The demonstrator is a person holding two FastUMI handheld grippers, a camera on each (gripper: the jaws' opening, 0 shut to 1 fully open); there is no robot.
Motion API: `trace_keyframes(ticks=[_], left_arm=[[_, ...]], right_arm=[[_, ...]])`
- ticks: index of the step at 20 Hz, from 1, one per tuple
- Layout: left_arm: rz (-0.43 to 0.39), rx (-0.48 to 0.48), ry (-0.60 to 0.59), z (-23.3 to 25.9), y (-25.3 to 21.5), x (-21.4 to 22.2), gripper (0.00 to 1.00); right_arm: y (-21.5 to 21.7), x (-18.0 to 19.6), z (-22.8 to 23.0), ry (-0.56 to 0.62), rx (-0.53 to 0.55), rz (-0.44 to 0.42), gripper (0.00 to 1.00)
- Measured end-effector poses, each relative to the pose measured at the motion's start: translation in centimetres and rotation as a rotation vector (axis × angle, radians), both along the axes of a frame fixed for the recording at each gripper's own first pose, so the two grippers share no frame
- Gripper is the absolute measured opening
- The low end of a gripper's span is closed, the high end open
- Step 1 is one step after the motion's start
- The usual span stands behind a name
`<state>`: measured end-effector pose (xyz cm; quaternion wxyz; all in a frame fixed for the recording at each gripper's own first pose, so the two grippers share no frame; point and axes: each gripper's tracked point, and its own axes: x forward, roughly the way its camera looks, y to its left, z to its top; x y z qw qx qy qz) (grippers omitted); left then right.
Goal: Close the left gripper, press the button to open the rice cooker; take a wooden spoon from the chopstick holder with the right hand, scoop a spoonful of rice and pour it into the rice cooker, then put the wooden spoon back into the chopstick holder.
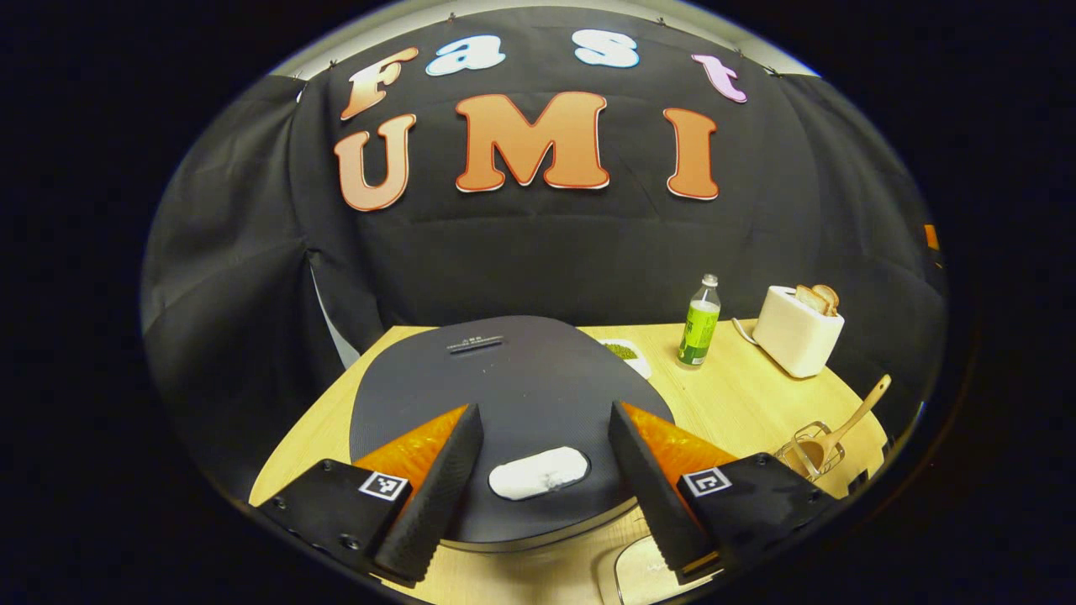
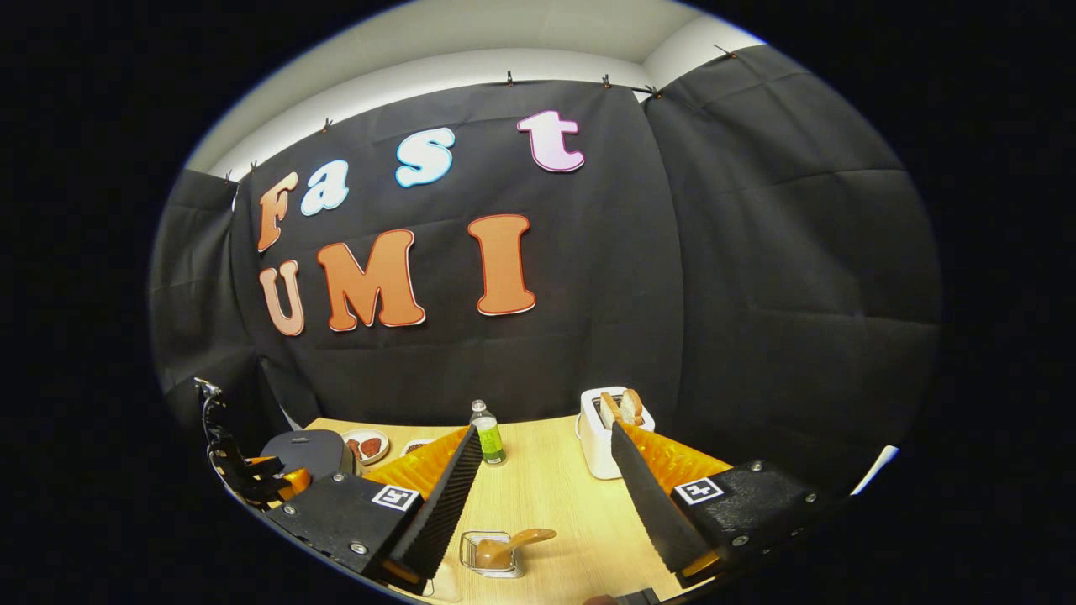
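Both grippers' jaws stand apart: the left gripper (image 1: 546, 458) hovers above the closed rice cooker (image 1: 513, 395), the right gripper (image 2: 546, 496) above the wooden spoon (image 2: 508, 548), apparently in its chopstick holder (image 2: 487, 555).

A green-labelled bottle (image 1: 699, 323) is standing on the tabletop (image 1: 740, 403) near a toaster (image 1: 795, 332) that is holding bread slices (image 1: 819, 298).

Black cloth (image 2: 756, 277) hung as the booth wall ahead of me, creased and clipped along its top edge. Above it I saw a pale wall and ceiling (image 2: 471, 38). A light wooden table (image 2: 555, 496) stood below.
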<state>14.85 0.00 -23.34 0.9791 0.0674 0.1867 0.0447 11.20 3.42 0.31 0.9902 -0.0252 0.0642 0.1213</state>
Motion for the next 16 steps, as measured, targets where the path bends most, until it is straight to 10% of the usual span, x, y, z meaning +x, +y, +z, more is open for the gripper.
trace_keyframes(ticks=[8,16], left_arm=[[-0.016,-0.036,0.089,1.1,0.0,-0.9,0.94],[-0.040,-0.113,-0.081,14.9,-0.7,-2.5,0.99]], right_arm=[[-0.3,-0.3,-0.3,0.014,0.002,-0.006,0.95],[-0.8,0.1,1.7,-0.019,-0.003,-0.036,0.95]])
